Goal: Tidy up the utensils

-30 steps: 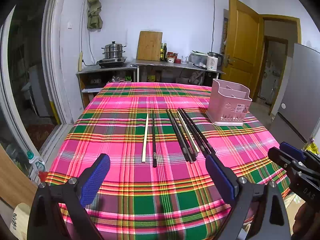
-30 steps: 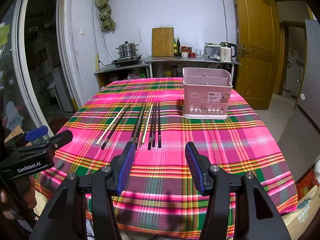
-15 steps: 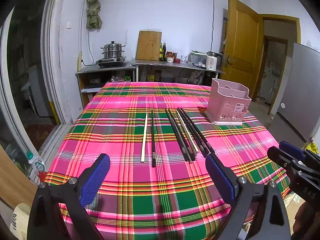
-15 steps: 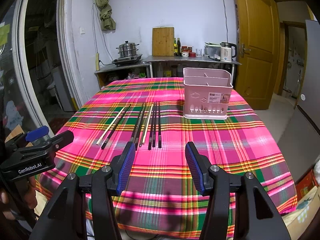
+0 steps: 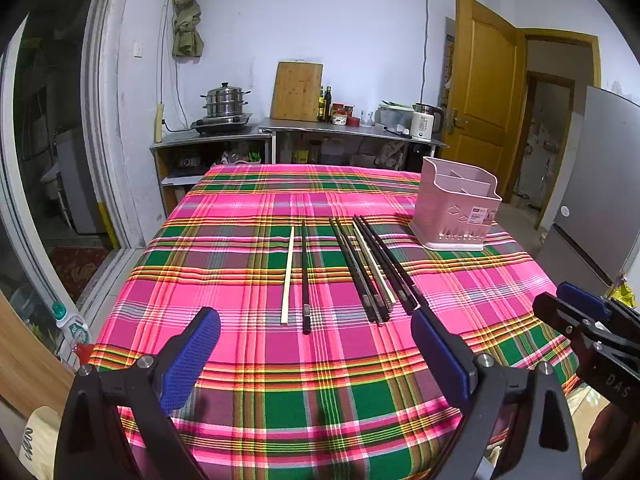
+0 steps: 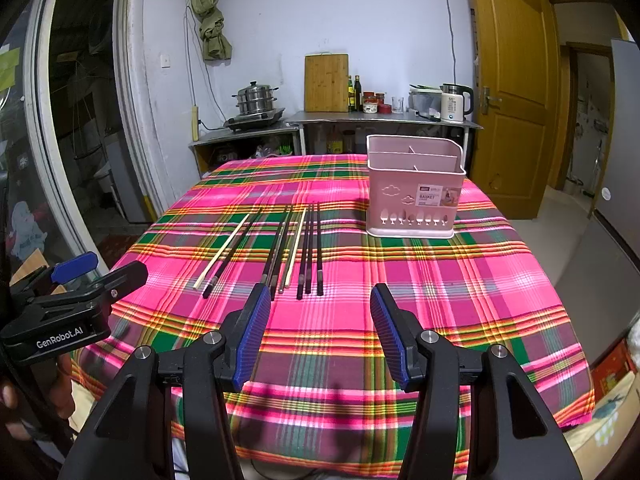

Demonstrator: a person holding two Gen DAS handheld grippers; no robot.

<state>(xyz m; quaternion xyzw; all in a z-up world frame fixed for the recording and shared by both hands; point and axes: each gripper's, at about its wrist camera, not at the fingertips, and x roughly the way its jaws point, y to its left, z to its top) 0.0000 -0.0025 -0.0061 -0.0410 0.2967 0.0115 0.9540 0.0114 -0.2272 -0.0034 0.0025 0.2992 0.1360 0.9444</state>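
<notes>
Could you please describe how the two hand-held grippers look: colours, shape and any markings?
Both have black frames with silver bolts and two long fingers faced with ribbed blue pads. The left hand-held gripper has white "GenRobot.AI" lettering on its side; the right hand-held gripper shows "DAS". Each carries a blue lever on top. No sleeves are visible.

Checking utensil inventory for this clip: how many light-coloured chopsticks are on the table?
2. One lies leftmost, beside a lone black chopstick; the other lies within the black bundle nearer the pink holder. None seems hidden.

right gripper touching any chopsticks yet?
Apart. Right wrist view: the open right gripper hovers short of the black and pale wooden chopsticks, plaid cloth showing between.
</notes>
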